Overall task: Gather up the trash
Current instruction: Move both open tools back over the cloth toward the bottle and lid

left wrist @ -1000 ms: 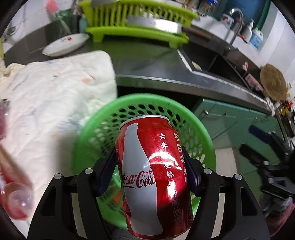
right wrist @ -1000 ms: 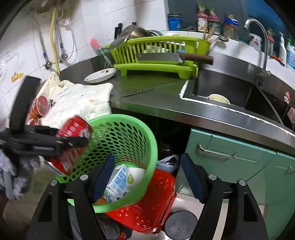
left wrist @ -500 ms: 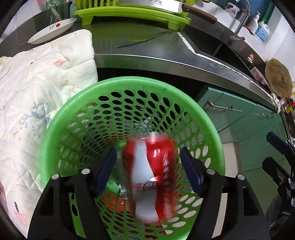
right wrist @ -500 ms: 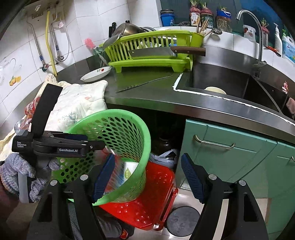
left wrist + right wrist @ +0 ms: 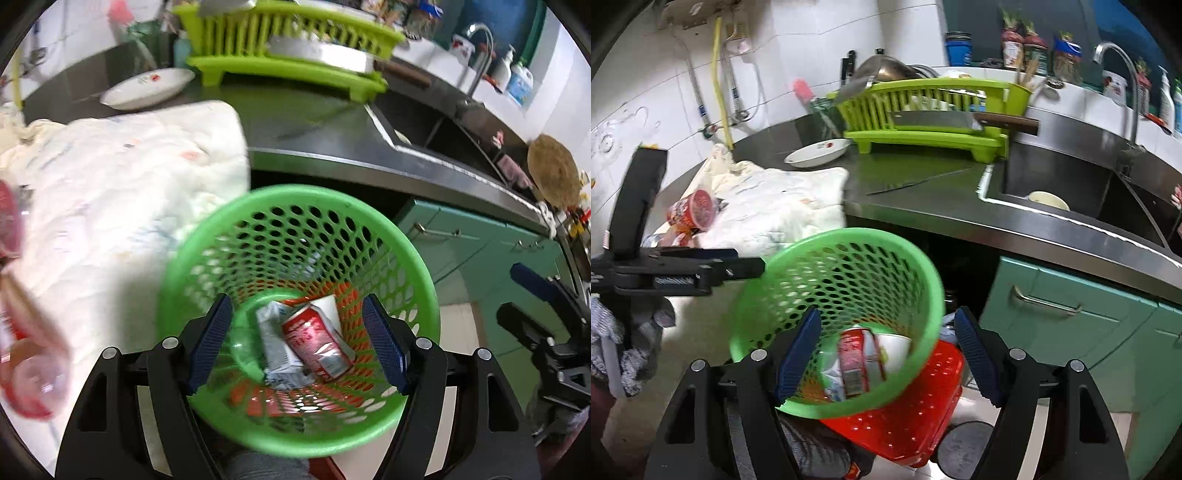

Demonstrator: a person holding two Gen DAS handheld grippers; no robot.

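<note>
Trash awaiting collection lies on the white quilted cloth (image 5: 775, 206) at the left end of the bench (image 5: 923, 206): a red instant-noodle cup (image 5: 692, 212) on its side, with further red wrappers just beside it, too blurred to identify. Judged from its look, the cup is light, thin-walled and easily crushed; a hold across its body near the stiffer rim, with gentle closing, would likely suit it, and any residue inside could spill if it is tipped mouth down. Trash already gathered sits in the green perforated basket (image 5: 421, 280), which stands in front of the bench's front edge, nested in a red perforated basket (image 5: 916, 417). At its bottom lie a red soda can (image 5: 317, 339) on its side, a crumpled grey-white carton (image 5: 277, 343) touching it, and a white cup-like piece (image 5: 895, 350) behind. The can is rigid but smooth and thin-skinned, so it would probably slip or dent under a hard pinch. Left gripper (image 5: 295, 343) hangs above the basket mouth, jaws spread wide with nothing between them. Right gripper (image 5: 886, 354) is likewise wide apart and holds nothing, aimed at the basket's near rim. Elsewhere on the bench stand a white plate (image 5: 818, 151) and a lime dish rack (image 5: 934, 114) carrying a cleaver (image 5: 934, 120); a sink (image 5: 1071, 184) occupies the right end.
</note>
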